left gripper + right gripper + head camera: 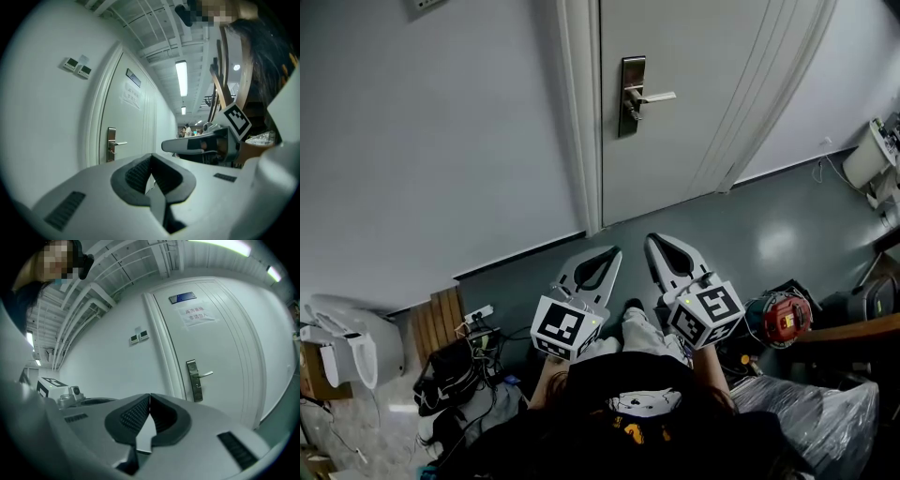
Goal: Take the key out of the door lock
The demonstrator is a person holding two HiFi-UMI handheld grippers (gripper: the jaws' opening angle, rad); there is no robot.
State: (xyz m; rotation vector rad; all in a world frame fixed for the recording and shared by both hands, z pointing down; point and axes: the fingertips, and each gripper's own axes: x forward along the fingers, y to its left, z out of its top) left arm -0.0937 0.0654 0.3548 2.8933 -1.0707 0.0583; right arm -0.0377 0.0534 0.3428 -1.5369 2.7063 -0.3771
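- Head view: the door point(703, 94) is shut, well apart from both claws. Its lock point(632, 96) sits near the left edge. A small bit under the handle point(654, 97) is probably the key point(630, 114). The left claw point(607, 253) and right claw point(656, 241) are held low over the floor point(769, 234).
- Left gripper view: the left claw's jaws are together, with nothing between them.
- Right gripper view: the right claw's jaws are also together and empty, and the lock is far ahead. This looks like the approach step. The next move calls for closing in, parting one claw and lining it up on the key.
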